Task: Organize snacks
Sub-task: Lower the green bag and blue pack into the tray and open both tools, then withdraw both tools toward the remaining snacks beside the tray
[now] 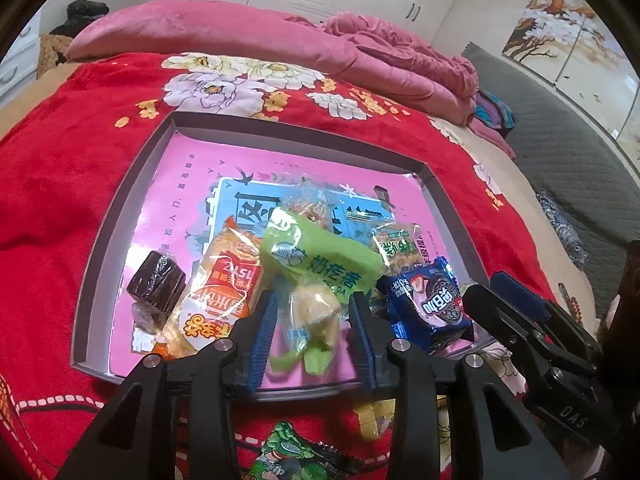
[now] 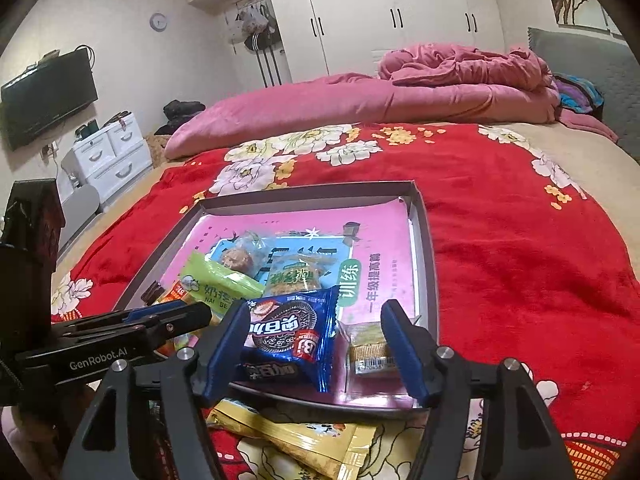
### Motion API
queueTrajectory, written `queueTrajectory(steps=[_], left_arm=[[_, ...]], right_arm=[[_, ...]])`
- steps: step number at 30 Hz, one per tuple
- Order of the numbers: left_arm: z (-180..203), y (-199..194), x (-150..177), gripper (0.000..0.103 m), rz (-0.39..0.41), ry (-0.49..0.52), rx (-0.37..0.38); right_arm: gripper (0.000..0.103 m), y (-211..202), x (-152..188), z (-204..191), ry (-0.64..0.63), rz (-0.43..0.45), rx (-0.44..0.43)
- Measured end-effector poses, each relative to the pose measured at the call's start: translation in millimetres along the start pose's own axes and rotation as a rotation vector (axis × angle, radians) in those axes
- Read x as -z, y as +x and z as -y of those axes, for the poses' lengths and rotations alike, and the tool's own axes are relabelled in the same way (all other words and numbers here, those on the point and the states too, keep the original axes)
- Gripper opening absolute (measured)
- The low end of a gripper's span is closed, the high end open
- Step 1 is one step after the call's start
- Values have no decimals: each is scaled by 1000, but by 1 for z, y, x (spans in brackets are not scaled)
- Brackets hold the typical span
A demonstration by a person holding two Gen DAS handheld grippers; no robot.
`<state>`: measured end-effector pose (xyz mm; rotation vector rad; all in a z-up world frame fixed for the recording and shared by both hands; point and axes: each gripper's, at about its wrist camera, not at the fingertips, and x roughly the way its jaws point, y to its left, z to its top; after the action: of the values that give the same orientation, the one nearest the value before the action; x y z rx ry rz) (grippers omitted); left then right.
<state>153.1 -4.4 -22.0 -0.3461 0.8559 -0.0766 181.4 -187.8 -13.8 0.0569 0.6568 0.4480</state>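
brown cake [image 1: 157, 283] shows whole only from left; gold packet [image 2: 370, 350] only from right.

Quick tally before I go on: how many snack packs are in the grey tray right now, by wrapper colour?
Opaque green pack: 1
Clear packs with green print: 2
Blue cookie pack: 1
Orange-red pack: 1
Dark brown wrapped cube: 1
Clear-wrapped round pastry: 1
Small gold-wrapped piece: 1
Total: 8
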Motion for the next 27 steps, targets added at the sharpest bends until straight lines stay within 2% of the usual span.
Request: queueTrajectory(steps=[6,11,16,27], left_arm=[[0,-3,1,54,2,1,4],[-2,-7,0,58,11,-11,11],[-4,-11,0,69,14,-18,21],[-12,-33,3,75,55,-27,13]], right_arm=[[68,-3,1,-1,-14,9,-3],[71,-10,2,2,-11,24,-8],[71,-13,3,3,-19,25,-6],[71,-26,14,-12,-133,20,-33]])
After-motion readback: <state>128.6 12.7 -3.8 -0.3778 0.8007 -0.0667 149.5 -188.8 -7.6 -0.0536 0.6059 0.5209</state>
